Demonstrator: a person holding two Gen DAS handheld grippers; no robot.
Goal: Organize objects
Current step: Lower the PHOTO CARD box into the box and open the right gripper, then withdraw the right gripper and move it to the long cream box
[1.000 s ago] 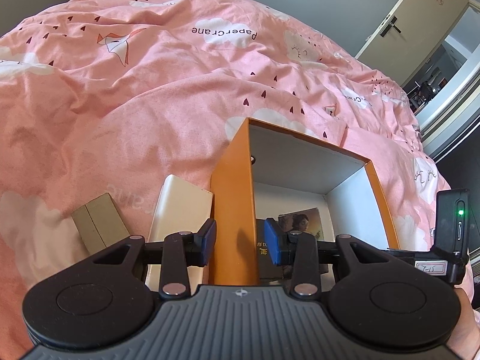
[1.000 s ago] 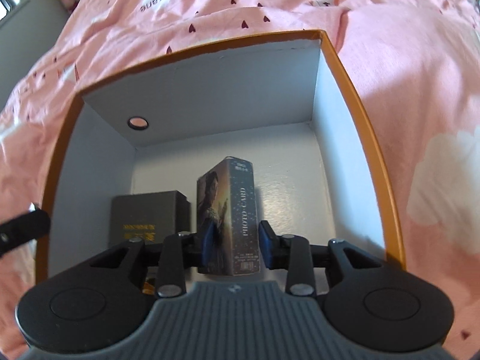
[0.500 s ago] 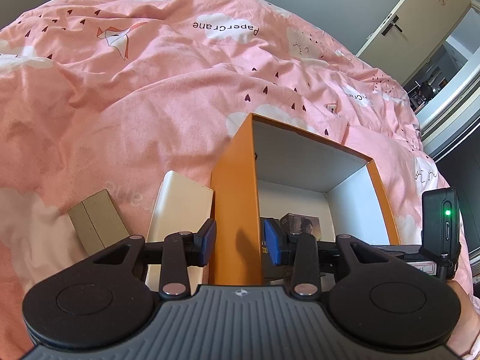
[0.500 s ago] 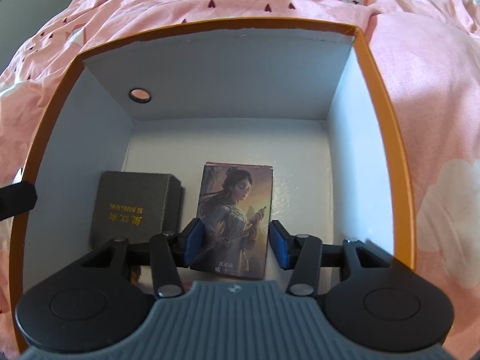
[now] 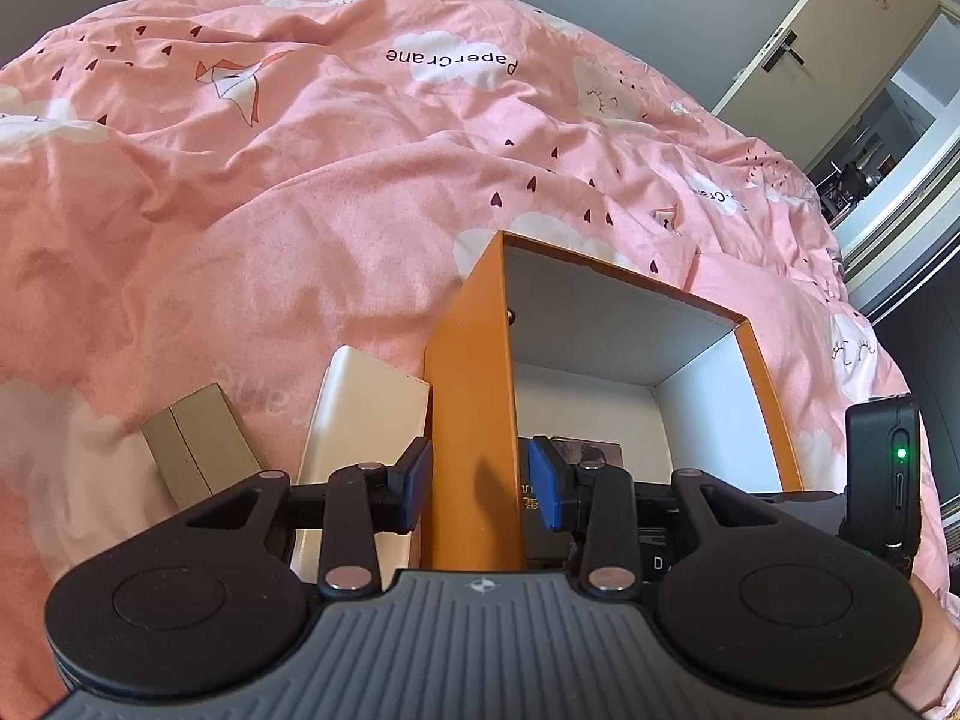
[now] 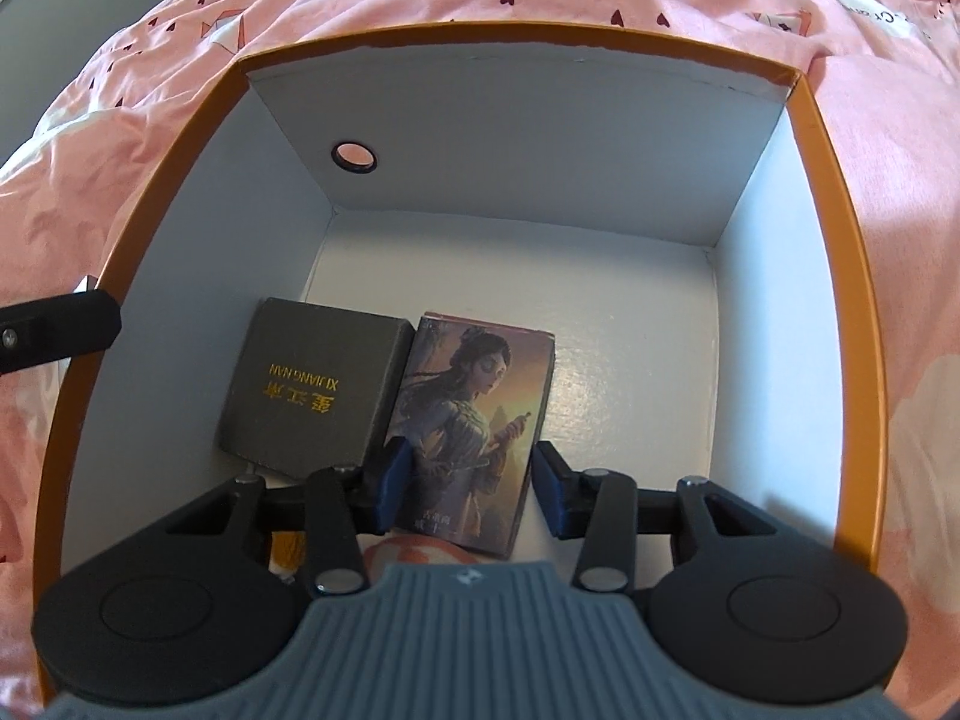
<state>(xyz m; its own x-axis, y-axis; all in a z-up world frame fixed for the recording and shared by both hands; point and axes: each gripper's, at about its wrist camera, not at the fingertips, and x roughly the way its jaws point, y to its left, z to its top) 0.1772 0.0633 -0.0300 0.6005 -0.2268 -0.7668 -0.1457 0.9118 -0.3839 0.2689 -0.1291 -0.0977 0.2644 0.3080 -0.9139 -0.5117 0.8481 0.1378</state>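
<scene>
Now the orange cardboard box with white inner walls point(image 6: 750, 324), lying on the pink printed duvet point(image 5: 300, 210), is being steadied by the left gripper point(image 5: 480, 477), whose blue pads are straddling the box's near side wall, seemingly pinching it. Inside the box, the illustrated card pack showing a woman point(image 6: 474, 420) is lying flat on the floor, touching the dark grey carton with gold lettering point(image 6: 312, 387) to its left. The right gripper point(image 6: 471, 489) is being closed around the pack's near end, though a gap is showing at the right pad. For a tidy result, the pack is best being left flush against the carton and the gripper lifted straight up.
</scene>
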